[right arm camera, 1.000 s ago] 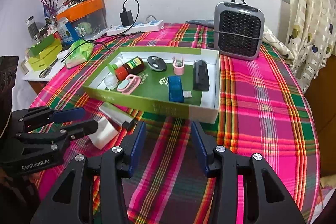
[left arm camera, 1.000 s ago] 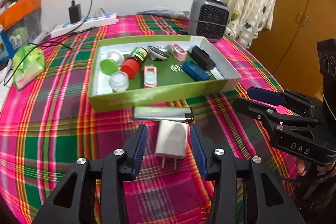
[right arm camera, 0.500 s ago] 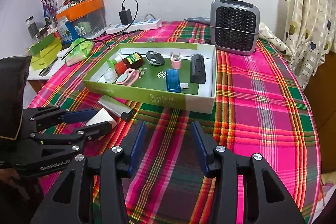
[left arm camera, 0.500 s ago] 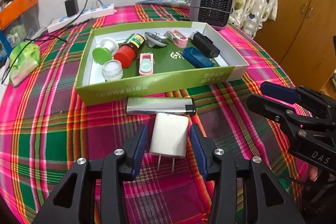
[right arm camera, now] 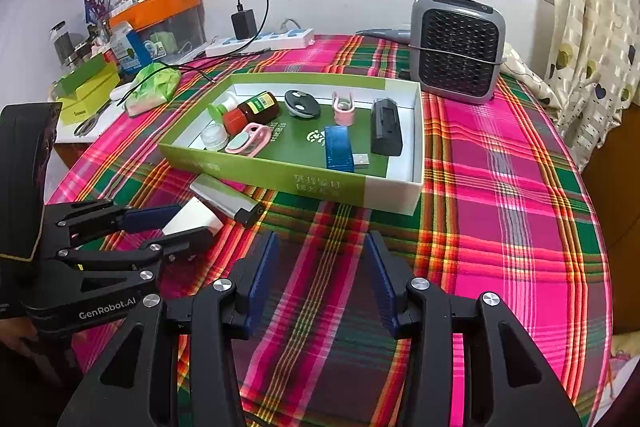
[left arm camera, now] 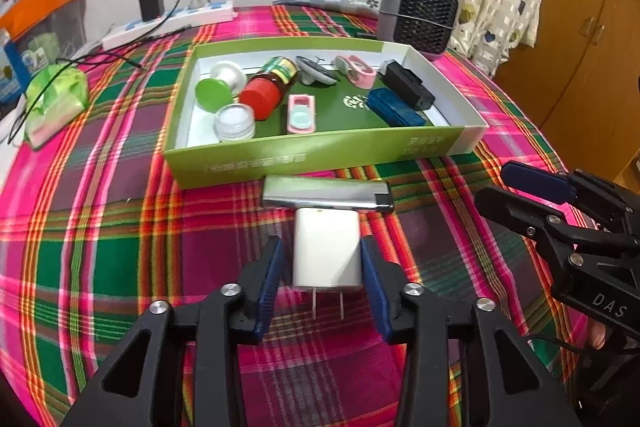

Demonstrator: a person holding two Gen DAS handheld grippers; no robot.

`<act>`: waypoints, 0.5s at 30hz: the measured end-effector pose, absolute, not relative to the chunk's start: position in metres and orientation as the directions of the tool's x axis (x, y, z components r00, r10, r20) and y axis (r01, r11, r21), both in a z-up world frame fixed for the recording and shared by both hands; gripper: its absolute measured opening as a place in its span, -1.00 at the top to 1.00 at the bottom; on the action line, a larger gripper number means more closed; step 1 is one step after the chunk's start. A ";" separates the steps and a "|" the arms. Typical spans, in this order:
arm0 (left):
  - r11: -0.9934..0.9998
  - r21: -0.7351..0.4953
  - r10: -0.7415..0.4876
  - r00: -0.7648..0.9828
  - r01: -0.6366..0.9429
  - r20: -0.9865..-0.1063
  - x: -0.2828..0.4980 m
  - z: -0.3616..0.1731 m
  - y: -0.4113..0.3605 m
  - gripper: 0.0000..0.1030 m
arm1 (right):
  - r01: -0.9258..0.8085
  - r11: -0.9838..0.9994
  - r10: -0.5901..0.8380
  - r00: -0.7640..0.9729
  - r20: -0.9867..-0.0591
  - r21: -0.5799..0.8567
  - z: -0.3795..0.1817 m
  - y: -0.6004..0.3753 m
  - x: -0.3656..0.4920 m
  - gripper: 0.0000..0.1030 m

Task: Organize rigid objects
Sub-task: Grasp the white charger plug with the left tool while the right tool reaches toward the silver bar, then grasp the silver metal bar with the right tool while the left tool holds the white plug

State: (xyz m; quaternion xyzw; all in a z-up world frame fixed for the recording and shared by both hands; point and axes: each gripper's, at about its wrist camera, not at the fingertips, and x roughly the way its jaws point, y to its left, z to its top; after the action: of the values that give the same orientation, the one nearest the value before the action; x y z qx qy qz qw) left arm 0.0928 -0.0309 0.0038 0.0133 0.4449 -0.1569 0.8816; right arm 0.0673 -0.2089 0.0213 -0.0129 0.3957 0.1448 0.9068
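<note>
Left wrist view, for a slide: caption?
Left hand-held gripper closing around white charger beside silver lighter, before green tray.

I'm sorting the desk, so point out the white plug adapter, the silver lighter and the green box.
white plug adapter [left arm camera: 326, 251], left wrist view, top face.
silver lighter [left arm camera: 320, 191], left wrist view, metal body.
green box [left arm camera: 304, 153], left wrist view, near outer wall.

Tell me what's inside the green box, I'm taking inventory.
The box holds a brown bottle, green cap, clear jar, two pink cases, round disc, blue stick, black block. Anything beneath them is hidden.
</note>
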 end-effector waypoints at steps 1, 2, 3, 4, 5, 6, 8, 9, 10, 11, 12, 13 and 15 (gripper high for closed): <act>0.953 -0.115 -0.259 0.558 0.280 -0.789 0.093 0.004 -0.028 0.33 | -0.273 0.958 0.252 0.644 -0.723 0.091 0.021 -0.208 0.068 0.11; 0.956 -0.114 -0.253 0.560 0.271 -0.789 0.092 0.005 -0.026 0.34 | -0.274 0.957 0.253 0.642 -0.724 0.090 0.021 -0.207 0.068 0.11; 0.958 -0.113 -0.249 0.564 0.265 -0.788 0.092 0.005 -0.024 0.36 | -0.276 0.957 0.253 0.641 -0.725 0.090 0.021 -0.206 0.068 0.11; 0.960 -0.114 -0.245 0.565 0.257 -0.788 0.091 0.005 -0.020 0.36 | -0.279 0.956 0.255 0.639 -0.726 0.090 0.021 -0.205 0.068 0.11; 0.961 -0.116 -0.243 0.567 0.250 -0.787 0.091 0.005 -0.017 0.36 | -0.283 0.955 0.256 0.637 -0.727 0.089 0.021 -0.203 0.068 0.11; 0.963 -0.116 -0.238 0.569 0.243 -0.787 0.090 0.005 -0.014 0.36 | -0.286 0.954 0.259 0.635 -0.727 0.089 0.021 -0.201 0.068 0.11; 0.968 -0.116 -0.227 0.574 0.224 -0.787 0.089 0.005 -0.006 0.36 | -0.299 0.950 0.269 0.627 -0.731 0.093 0.021 -0.197 0.070 0.11; 0.969 -0.118 -0.223 0.575 0.215 -0.787 0.088 0.005 -0.002 0.36 | -0.306 0.947 0.275 0.624 -0.731 0.095 0.020 -0.195 0.070 0.11; 0.972 -0.118 -0.218 0.578 0.205 -0.786 0.087 0.005 0.003 0.36 | -0.319 0.942 0.286 0.619 -0.732 0.099 0.020 -0.192 0.072 0.11; 0.973 -0.120 -0.215 0.579 0.198 -0.786 0.087 0.005 0.007 0.36 | -0.329 0.939 0.295 0.614 -0.732 0.102 0.020 -0.190 0.073 0.11; 0.974 -0.123 -0.213 0.581 0.191 -0.785 0.086 0.005 0.011 0.36 | -0.345 0.933 0.308 0.608 -0.732 0.106 0.020 -0.186 0.075 0.11; 0.975 -0.126 -0.211 0.583 0.183 -0.785 0.085 0.005 0.016 0.36 | -0.360 0.927 0.321 0.602 -0.731 0.110 0.020 -0.183 0.077 0.11; 0.978 -0.128 -0.203 0.588 0.167 -0.783 0.083 0.005 0.025 0.36 | -0.389 0.915 0.338 0.589 -0.734 0.110 0.020 -0.175 0.082 0.11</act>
State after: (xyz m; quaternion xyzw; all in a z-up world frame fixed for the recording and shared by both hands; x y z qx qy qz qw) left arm 0.0830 0.0248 0.0052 -0.0204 0.4421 -0.1037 0.8907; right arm 0.0821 -0.1754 0.0201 -0.0310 0.4048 0.2041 0.8908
